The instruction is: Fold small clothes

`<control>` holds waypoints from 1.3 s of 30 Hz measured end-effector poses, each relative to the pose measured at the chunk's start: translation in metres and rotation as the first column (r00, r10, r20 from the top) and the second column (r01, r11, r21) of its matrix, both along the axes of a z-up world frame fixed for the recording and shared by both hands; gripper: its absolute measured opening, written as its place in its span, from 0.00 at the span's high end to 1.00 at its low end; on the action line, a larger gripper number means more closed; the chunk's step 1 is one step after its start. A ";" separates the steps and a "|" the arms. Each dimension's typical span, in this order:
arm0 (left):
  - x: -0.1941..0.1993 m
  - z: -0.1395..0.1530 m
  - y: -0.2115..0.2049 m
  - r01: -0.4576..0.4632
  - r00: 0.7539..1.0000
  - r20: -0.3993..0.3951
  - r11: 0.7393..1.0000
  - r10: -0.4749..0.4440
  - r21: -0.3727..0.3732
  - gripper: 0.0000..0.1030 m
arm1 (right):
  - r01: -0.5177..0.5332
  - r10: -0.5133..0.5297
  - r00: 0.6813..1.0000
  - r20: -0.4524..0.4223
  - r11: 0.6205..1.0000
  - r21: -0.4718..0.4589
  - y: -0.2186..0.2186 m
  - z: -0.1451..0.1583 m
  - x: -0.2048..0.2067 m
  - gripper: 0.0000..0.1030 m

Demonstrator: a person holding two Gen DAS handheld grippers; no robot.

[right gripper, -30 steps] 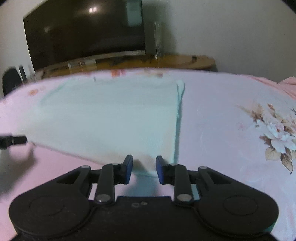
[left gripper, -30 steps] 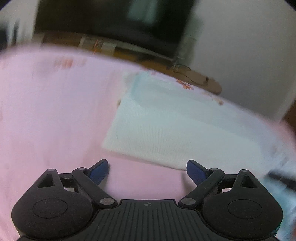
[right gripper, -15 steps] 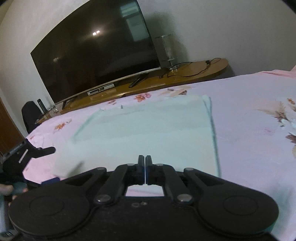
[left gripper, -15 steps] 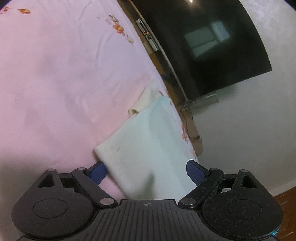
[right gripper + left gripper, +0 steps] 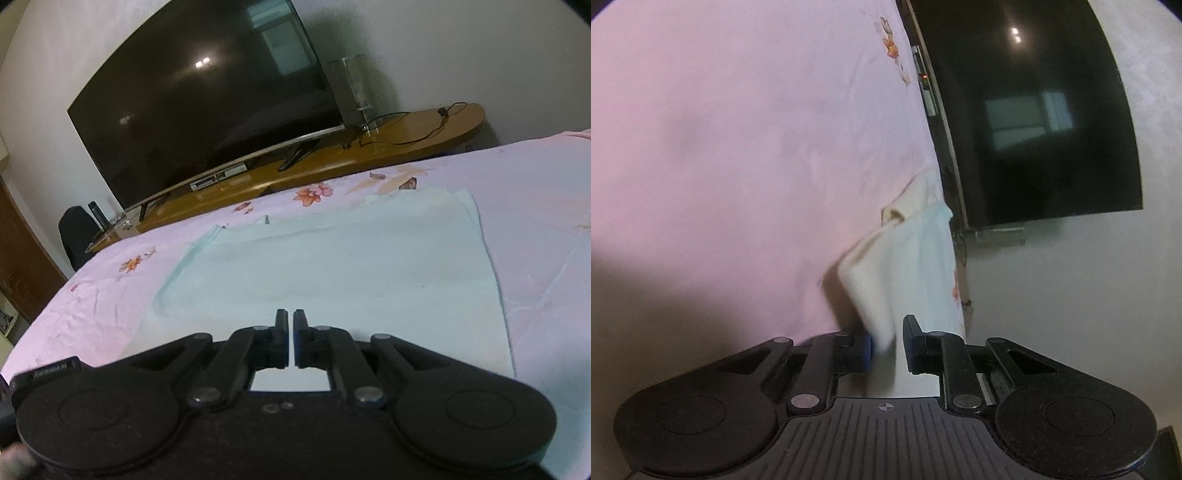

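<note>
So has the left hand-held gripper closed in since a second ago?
Yes. The left hand-held gripper has narrowed from wide open around the cloth corner, lifting it off the bedsheet.

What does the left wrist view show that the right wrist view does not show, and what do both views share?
Only the left wrist view shows the left gripper with a lifted corner of the pale garment between its fingers, which are not fully together, and a cream piece of cloth beyond it.

Only the right wrist view shows the right gripper shut on the garment's near edge, the wooden TV bench, a cable and a dark chair.

Both show the garment, the pink floral bedsheet and the television.
</note>
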State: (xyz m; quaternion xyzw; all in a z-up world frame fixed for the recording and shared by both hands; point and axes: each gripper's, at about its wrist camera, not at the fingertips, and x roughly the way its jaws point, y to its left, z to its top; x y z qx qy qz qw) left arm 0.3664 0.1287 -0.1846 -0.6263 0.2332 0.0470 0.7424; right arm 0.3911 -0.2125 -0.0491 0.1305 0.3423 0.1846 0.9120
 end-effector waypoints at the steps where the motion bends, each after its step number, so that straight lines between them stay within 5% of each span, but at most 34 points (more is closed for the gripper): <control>1: 0.007 0.002 -0.001 0.000 1.000 -0.003 1.000 0.000 0.003 0.81 | 0.004 -0.004 1.000 -0.007 1.000 0.008 0.000 -0.002 0.002 0.94; 13: 0.016 0.003 -0.004 -0.029 0.999 0.034 0.998 0.027 0.049 0.82 | -0.001 0.002 1.000 -0.026 0.999 0.044 0.023 -0.012 0.031 0.94; 15: 0.004 0.005 -0.004 -0.019 0.999 0.030 0.997 0.017 0.071 0.93 | 0.012 -0.010 0.999 -0.037 0.998 0.057 0.022 -0.016 0.038 0.94; 17: -0.011 0.005 0.002 0.002 0.999 0.044 0.997 -0.006 0.077 0.93 | 0.016 -0.013 0.999 -0.048 0.998 0.055 0.023 -0.021 0.043 0.94; 26: -0.014 0.042 0.004 0.098 0.987 0.098 0.960 -0.128 0.263 0.93 | 0.002 0.004 0.997 -0.081 0.997 0.073 0.025 -0.052 0.048 1.00; 28: -0.008 0.060 -0.005 0.135 0.976 0.115 0.926 -0.186 0.352 0.93 | 0.000 0.006 0.997 -0.082 0.997 0.077 0.024 -0.052 0.047 1.00; 31: 0.001 0.089 -0.026 0.205 0.942 0.133 0.842 -0.308 0.500 0.93 | -0.003 0.012 0.996 -0.090 0.995 0.100 0.020 -0.054 0.049 1.00; 33: 0.010 0.107 -0.044 0.266 0.903 0.142 0.787 -0.405 0.558 0.93 | 0.005 0.008 0.995 -0.096 0.991 0.134 0.016 -0.056 0.048 1.00; 39: 0.042 0.141 -0.130 0.463 0.740 0.040 0.552 -0.672 0.693 0.93 | 0.122 -0.080 0.986 -0.147 0.946 0.302 -0.019 -0.062 0.037 1.00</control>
